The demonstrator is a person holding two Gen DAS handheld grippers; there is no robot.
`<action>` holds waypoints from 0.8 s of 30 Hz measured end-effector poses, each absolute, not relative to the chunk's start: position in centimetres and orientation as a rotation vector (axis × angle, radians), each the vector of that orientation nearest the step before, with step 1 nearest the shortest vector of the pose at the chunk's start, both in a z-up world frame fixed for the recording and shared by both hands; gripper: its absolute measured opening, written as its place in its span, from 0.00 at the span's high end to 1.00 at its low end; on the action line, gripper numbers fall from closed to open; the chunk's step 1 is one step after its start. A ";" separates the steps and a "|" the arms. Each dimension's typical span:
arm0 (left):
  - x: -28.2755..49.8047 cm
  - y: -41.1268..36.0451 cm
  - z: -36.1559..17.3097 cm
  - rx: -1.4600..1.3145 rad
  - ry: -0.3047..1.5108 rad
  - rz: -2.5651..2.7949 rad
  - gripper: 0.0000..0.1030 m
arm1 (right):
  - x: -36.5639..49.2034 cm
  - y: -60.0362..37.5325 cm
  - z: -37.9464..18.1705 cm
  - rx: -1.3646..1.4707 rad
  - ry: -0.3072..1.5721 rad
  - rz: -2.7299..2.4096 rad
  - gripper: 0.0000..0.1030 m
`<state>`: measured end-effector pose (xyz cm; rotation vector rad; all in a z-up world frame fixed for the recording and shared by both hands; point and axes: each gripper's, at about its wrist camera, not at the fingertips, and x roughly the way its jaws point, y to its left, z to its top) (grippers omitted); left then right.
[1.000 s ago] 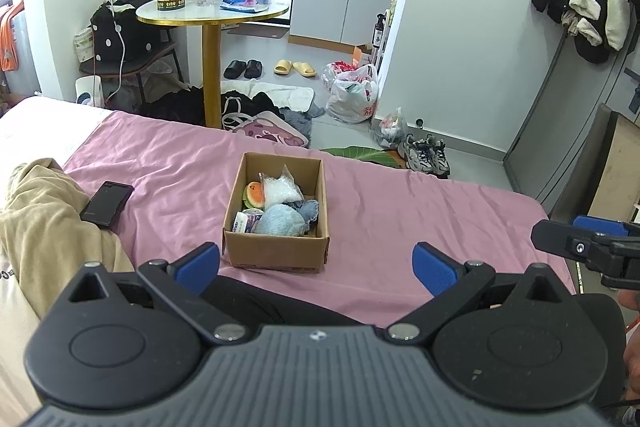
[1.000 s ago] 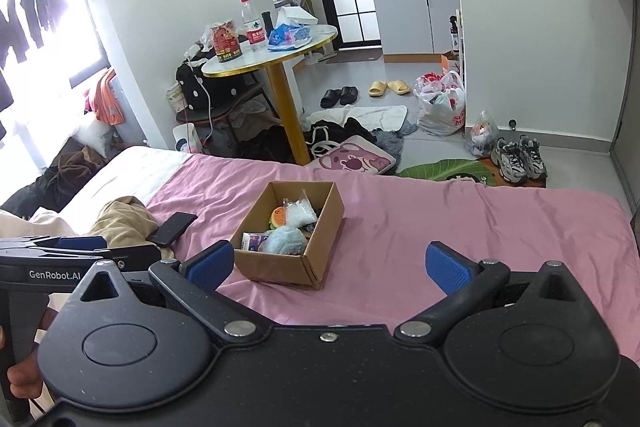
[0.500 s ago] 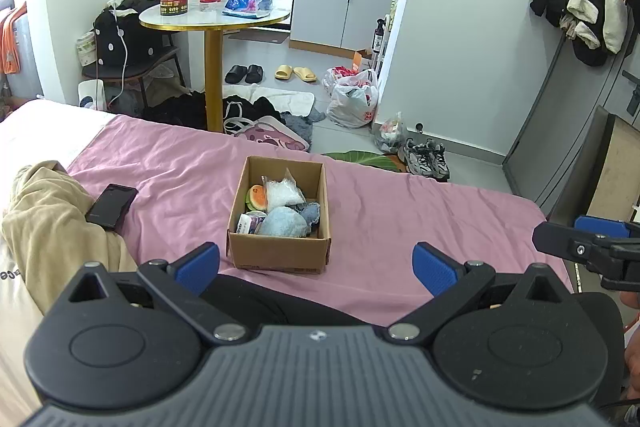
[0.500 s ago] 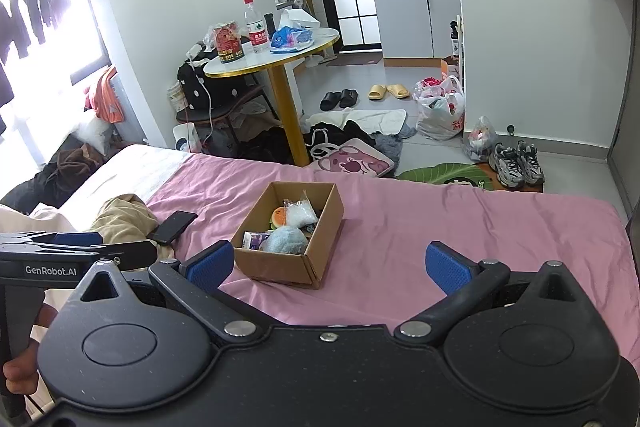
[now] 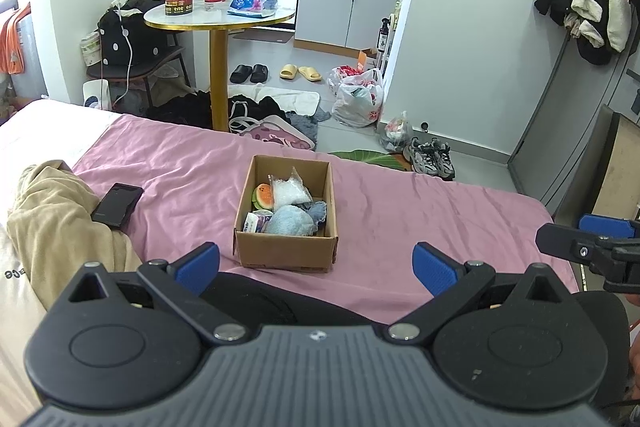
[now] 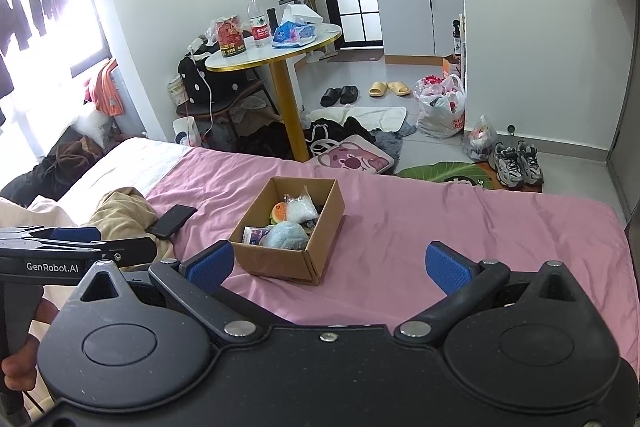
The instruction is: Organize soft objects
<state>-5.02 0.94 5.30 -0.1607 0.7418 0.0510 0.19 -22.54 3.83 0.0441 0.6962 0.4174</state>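
Note:
A brown cardboard box (image 5: 286,253) (image 6: 280,261) sits on the pink bedsheet (image 5: 400,219) (image 6: 440,219). Inside it lie a light blue fluffy cloth (image 5: 290,222) (image 6: 286,237), a burger-shaped soft toy (image 5: 264,197) (image 6: 279,213), a clear crinkly bag (image 5: 290,189) (image 6: 302,209) and a small tissue pack (image 5: 256,223) (image 6: 254,235). My left gripper (image 5: 316,265) hangs open just short of the box, nothing between its blue pads. My right gripper (image 6: 328,267) is also open and empty, near the box's front right corner. Each gripper's tip shows at the edge of the other's view.
A black phone (image 5: 118,205) (image 6: 172,221) lies left of the box beside a beige garment (image 5: 52,219). Beyond the bed stand a round gold-legged table (image 5: 218,23) with a bottle and can, shoes, bags and clothes on the floor.
Both views have shifted slightly, with the box a little lower and nearer in the frames. Both grippers stay open and empty.

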 end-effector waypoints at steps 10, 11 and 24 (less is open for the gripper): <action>-5.1 1.1 5.2 -0.163 0.737 0.055 0.01 | 0.2 -22.3 3.7 0.038 0.704 0.414 0.00; -5.2 1.2 5.2 -0.164 0.735 0.055 0.01 | 0.2 -22.3 3.7 0.037 0.704 0.413 0.00; -5.4 1.5 5.1 -0.159 0.740 0.056 0.01 | 0.2 -22.4 3.7 0.037 0.705 0.414 0.00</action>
